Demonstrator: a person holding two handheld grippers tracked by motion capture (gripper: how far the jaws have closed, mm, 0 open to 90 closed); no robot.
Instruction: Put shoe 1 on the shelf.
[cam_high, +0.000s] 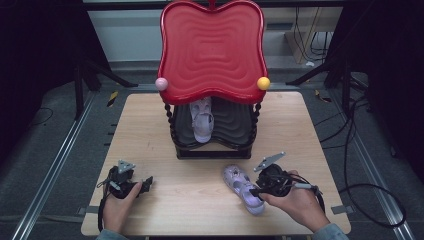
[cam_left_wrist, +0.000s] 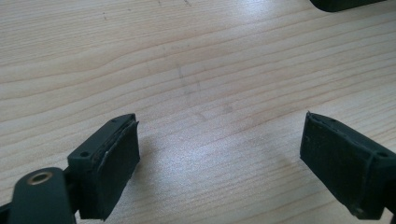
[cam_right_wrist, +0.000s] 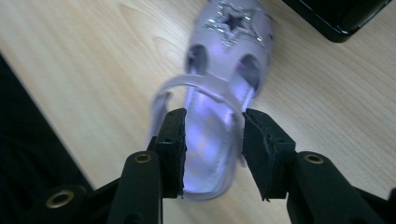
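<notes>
Between right jaws: we see the lilac sandal, heel end inside; pads flank its sides, contact unclear.
Right gripper: jaws part-open, narrow gap.
Sandal spot: table, 5 o'clock from the rack.
Left gripper: jaws wide, bare wood between, at 7 o'clock.
Second sandal: on lower black shelf of the red-topped rack, 12 o'clock.
</notes>
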